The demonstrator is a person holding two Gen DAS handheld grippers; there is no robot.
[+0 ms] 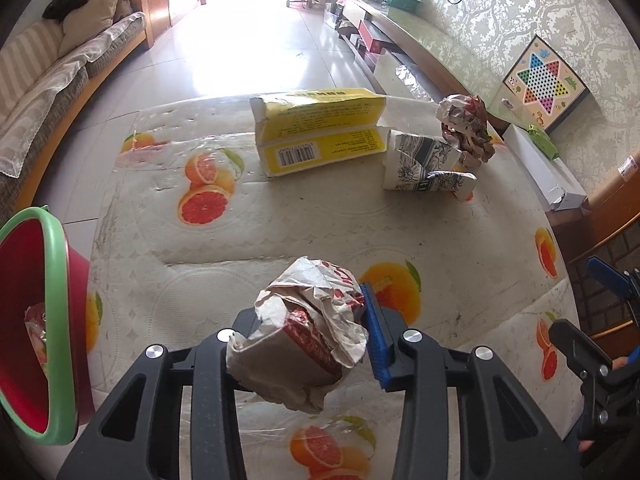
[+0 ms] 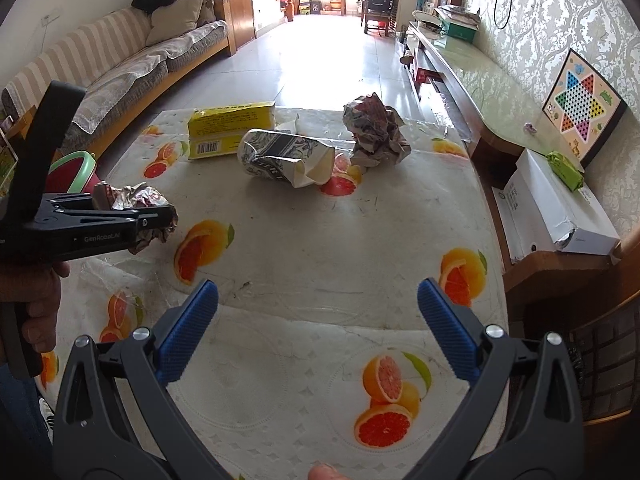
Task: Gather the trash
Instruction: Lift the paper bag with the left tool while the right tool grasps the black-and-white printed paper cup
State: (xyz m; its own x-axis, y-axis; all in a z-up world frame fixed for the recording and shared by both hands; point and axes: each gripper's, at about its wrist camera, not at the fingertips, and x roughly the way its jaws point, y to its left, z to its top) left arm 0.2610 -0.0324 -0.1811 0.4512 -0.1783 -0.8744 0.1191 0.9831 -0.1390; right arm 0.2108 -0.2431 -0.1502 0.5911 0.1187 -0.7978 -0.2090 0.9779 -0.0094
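My left gripper (image 1: 308, 340) is shut on a crumpled white and red paper wrapper (image 1: 308, 332), held just above the orange-print tablecloth (image 1: 280, 220). From the right wrist view the same wrapper (image 2: 148, 204) sticks out of the black jaws at the left. The right gripper (image 2: 318, 320) stands open over bare cloth, nothing between its blue pads (image 2: 188, 332). Farther back lie a yellow carton (image 2: 230, 132), a crushed patterned paper cup (image 2: 288, 156) and a crumpled paper ball (image 2: 376, 132). A red bin with a green rim (image 1: 44, 320) sits at the table's left edge with some trash inside.
A long white box (image 2: 556, 208) rests on the wooden bench to the right, near a checkers board (image 2: 580, 108) leaning on the wall. A striped sofa (image 2: 120, 64) runs along the left. A hand (image 2: 36, 300) grips the left tool.
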